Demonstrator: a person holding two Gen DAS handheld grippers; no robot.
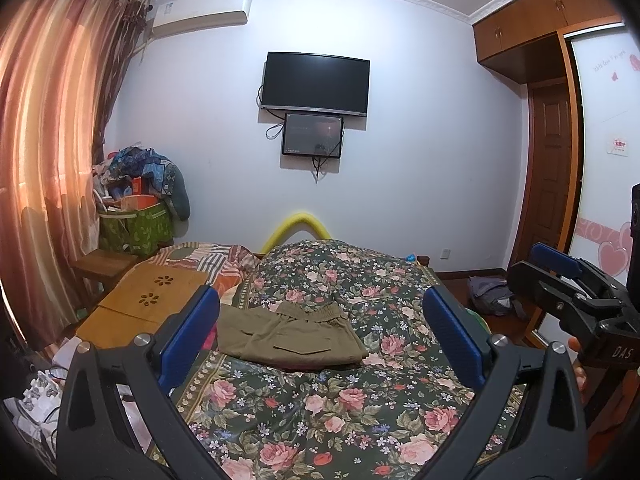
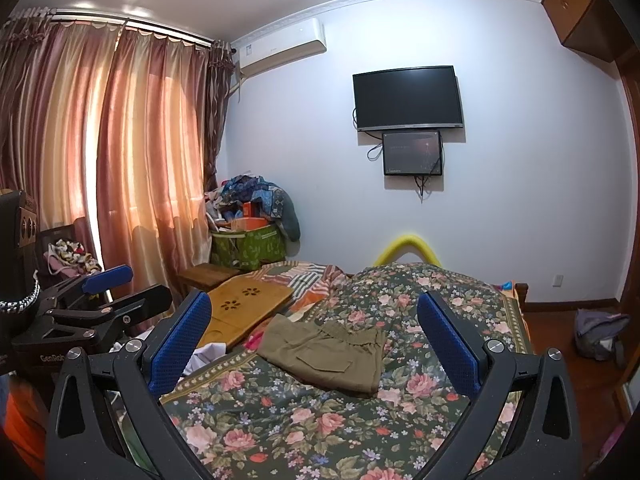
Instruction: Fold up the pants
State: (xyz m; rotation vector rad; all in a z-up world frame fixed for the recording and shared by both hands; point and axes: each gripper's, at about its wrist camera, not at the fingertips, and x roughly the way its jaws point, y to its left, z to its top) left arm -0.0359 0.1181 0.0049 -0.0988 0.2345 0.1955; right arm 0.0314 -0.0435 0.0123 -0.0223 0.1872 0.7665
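Note:
Olive-green pants [image 1: 290, 334] lie folded into a compact stack on the floral bedspread [image 1: 320, 408], waistband toward the far side. They also show in the right wrist view [image 2: 326, 350]. My left gripper [image 1: 320, 320] is open and empty, held above and in front of the pants. My right gripper [image 2: 314, 328] is open and empty too, back from the pants. The right gripper shows at the right edge of the left wrist view [image 1: 560, 276], and the left gripper at the left edge of the right wrist view [image 2: 116, 284].
A wooden lap desk [image 1: 148, 304] lies on the bed left of the pants. A green bin piled with clothes [image 1: 136, 224] stands by the curtain. A backpack [image 1: 490, 294] lies on the floor at the right. A TV [image 1: 316, 82] hangs on the far wall.

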